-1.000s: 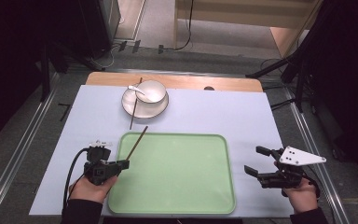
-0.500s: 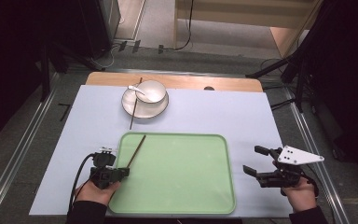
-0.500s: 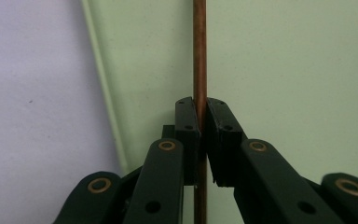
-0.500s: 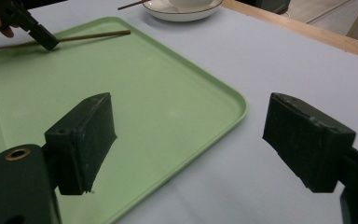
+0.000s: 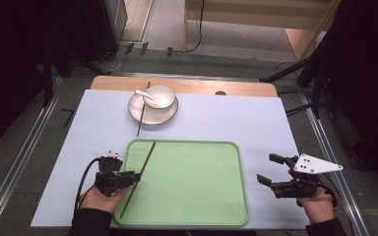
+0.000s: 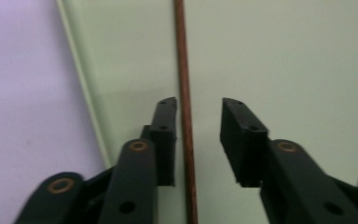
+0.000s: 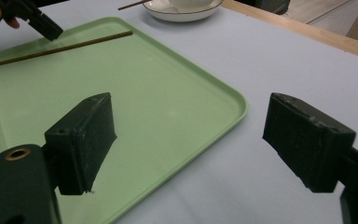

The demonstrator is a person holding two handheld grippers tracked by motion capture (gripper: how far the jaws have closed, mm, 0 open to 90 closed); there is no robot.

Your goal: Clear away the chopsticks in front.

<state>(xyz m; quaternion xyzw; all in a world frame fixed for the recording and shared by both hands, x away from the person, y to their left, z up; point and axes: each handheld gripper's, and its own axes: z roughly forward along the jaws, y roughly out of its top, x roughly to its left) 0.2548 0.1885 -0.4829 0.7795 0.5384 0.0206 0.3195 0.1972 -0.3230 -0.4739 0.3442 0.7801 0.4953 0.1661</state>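
A brown chopstick [image 5: 139,176] lies slanted along the left side of the green tray [image 5: 192,182]. My left gripper [image 5: 136,176] sits at the tray's left rim with its jaws astride the stick. In the left gripper view the chopstick [image 6: 184,116] runs between the black fingers [image 6: 165,130], close to the left one; the jaws have just been opening and no longer clamp it. My right gripper [image 5: 267,168] rests right of the tray, open and with nothing in it. In its own view the right gripper [image 7: 189,116] spreads wide over the tray's corner [image 7: 144,93].
At the far centre stands a white plate [image 5: 167,114] with a bowl [image 5: 160,95] and a spoon [image 5: 141,93]. A second chopstick [image 5: 141,114] leans across the plate's left edge. A pale sheet [image 5: 241,123] covers the table, with a wooden strip [image 5: 246,88] behind it.
The left gripper drew back toward the near edge with the chopstick, laid it on the tray, and its jaws have parted off it. The right gripper stayed put.
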